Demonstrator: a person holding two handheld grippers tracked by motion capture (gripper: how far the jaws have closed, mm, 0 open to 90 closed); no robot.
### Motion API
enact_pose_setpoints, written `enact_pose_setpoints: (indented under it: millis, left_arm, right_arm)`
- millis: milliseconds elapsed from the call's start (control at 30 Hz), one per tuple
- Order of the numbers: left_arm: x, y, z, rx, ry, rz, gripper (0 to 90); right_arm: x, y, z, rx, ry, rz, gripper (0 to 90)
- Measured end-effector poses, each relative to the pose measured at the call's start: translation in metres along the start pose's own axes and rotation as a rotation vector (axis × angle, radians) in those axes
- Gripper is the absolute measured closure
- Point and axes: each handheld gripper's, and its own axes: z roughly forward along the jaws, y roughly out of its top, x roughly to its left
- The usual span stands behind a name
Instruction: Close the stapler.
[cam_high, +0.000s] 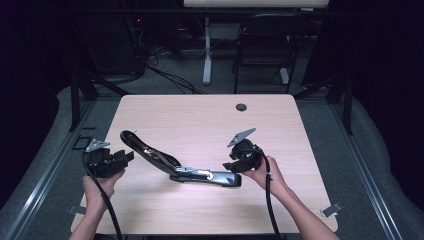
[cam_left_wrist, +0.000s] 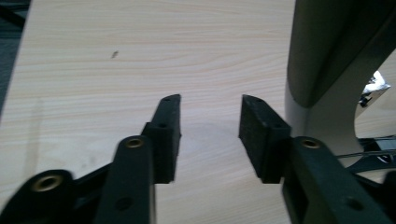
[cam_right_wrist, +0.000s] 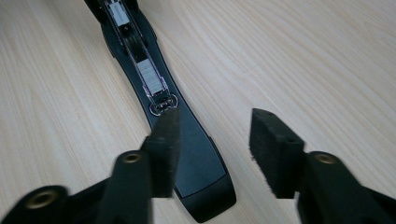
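**Closing in on the opened stapler from both ends**

Looking down from the high view, a long black stapler with a silver metal staple track (cam_high: 180, 165) lies swung open on the pale wood-grain table (cam_high: 200, 115). One black arm slants up and away toward the left; the other lies flat and runs rightward, so the two halves form a shallow V hinged near the middle. The right gripper (cam_high: 235, 164) sits just beside the flat half's right end, clearly the nearer of the two. The left gripper (cam_high: 122, 157) hovers near the raised tip at the left, a little apart from it. A round grommet hole (cam_high: 241, 107) lies well away at the table's far edge, and nothing stands between either claw and the stapler.

From the left gripper view, the left gripper's (cam_left_wrist: 210, 135) jaws stand partly spread over bare wood with nothing between them. The raised stapler arm (cam_left_wrist: 327, 60) looms just outside the right-hand jaw.

From the right gripper view, the right gripper (cam_right_wrist: 212, 144) is likewise partly spread and pinching nothing. The stapler's base (cam_right_wrist: 196, 163) runs lengthwise away from the camera, its broad rounded end below and just beside the left-hand jaw, and is off-centre in the gap. Judging by this, a small sideways shift would centre it.
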Motion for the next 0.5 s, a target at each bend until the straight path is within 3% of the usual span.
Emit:
enact_pose_setpoints:
  millis: [133, 267, 400, 500]
  left_arm:
    - [-0.001, 0.001, 0.004, -0.038, -0.025, 0.004, 75.4]
    - [-0.006, 0.004, 0.000, -0.102, -0.035, 0.043, 83.1]
    - [-0.013, 0.005, -0.004, -0.144, -0.040, 0.073, 86.2]
    - [-0.015, 0.005, -0.005, -0.147, -0.044, 0.079, 88.7]
  right_arm:
    - [0.003, 0.002, 0.000, -0.004, -0.012, -0.019, 71.5]
    - [0.006, 0.005, -0.002, -0.012, -0.023, -0.039, 80.6]
    - [0.010, 0.008, -0.007, -0.074, -0.023, -0.032, 86.3]
    - [0.013, 0.010, -0.012, -0.112, -0.013, -0.040, 87.4]
